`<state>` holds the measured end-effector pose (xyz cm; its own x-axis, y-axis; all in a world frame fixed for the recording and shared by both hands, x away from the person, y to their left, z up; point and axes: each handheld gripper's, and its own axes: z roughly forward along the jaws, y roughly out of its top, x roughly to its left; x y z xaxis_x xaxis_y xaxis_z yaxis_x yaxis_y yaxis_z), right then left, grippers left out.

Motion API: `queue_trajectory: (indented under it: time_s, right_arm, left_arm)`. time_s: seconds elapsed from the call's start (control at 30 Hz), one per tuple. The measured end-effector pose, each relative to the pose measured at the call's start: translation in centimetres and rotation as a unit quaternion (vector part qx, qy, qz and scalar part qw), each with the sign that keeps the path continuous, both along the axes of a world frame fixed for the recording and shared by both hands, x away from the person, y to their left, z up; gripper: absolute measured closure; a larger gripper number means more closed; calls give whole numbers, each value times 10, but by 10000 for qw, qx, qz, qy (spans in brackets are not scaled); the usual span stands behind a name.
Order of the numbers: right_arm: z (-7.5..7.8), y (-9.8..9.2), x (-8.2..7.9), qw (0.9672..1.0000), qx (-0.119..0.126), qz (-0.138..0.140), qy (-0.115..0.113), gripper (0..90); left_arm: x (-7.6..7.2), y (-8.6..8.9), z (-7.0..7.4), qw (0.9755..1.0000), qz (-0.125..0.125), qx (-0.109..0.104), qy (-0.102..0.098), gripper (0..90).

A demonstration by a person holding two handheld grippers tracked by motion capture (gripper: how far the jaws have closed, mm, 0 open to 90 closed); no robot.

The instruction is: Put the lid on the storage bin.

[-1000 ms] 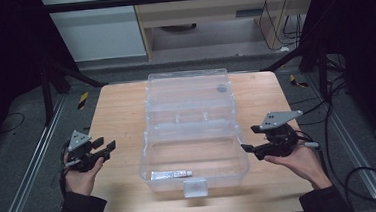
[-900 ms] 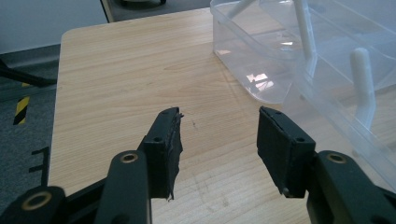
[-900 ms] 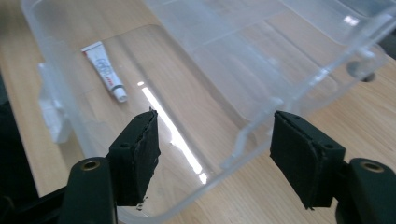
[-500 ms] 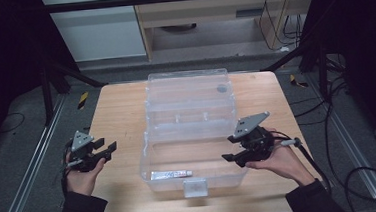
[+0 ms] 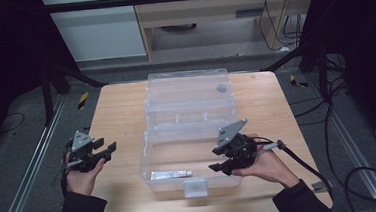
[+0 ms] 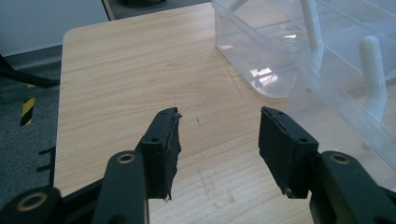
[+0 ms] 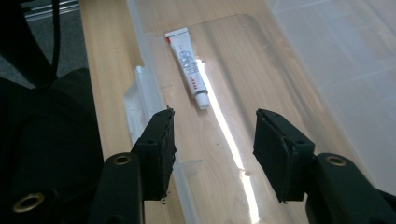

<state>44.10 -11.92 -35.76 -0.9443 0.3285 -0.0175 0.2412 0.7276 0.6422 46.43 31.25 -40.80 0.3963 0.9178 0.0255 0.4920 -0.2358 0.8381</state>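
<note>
A clear plastic box (image 5: 144, 156) stands open in the middle of the wooden table, its lid (image 5: 187, 88) lying back behind it. A small white tube (image 5: 170, 174) lies flat on the box floor near the front wall. My right gripper (image 5: 216, 159) hovers over the box's right front part, pointing left toward the tube (image 7: 189, 60). Its jaws have just been closing, and the right gripper (image 7: 212, 126) is still open with nothing between them. My left gripper (image 5: 105, 145) rests open at the table's left edge, and in its own view the left gripper (image 6: 219, 126) has bare wood between its jaws.
The box's front latch (image 5: 195, 187) juts toward the table's front edge. The box's left corner (image 6: 261, 56) sits ahead and right of the left gripper. Bare wood (image 5: 119, 116) lies left of the box. Cables and dark frame legs surround the table on the floor.
The right gripper has moved left from beside the box's right wall to above its right front part, and its jaws stand narrower. The left gripper has stayed put.
</note>
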Motion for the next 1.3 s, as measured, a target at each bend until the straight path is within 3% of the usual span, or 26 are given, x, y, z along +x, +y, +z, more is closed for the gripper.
queue_trajectory:
  time_s: [0.9,1.2,1.3]
  right_arm:
    - [-37,36,-7,9968,-438,492,452,559]
    - [-48,44,-6,9941,-653,580,637,604]
    - [-53,46,-6,9934,-722,615,652,623]
  left_arm:
    - [-1,-2,5,9998,-151,111,-102,456]
    - [3,-11,22,9975,-576,286,-283,455]
    - [6,-14,31,9963,-743,224,-375,456]
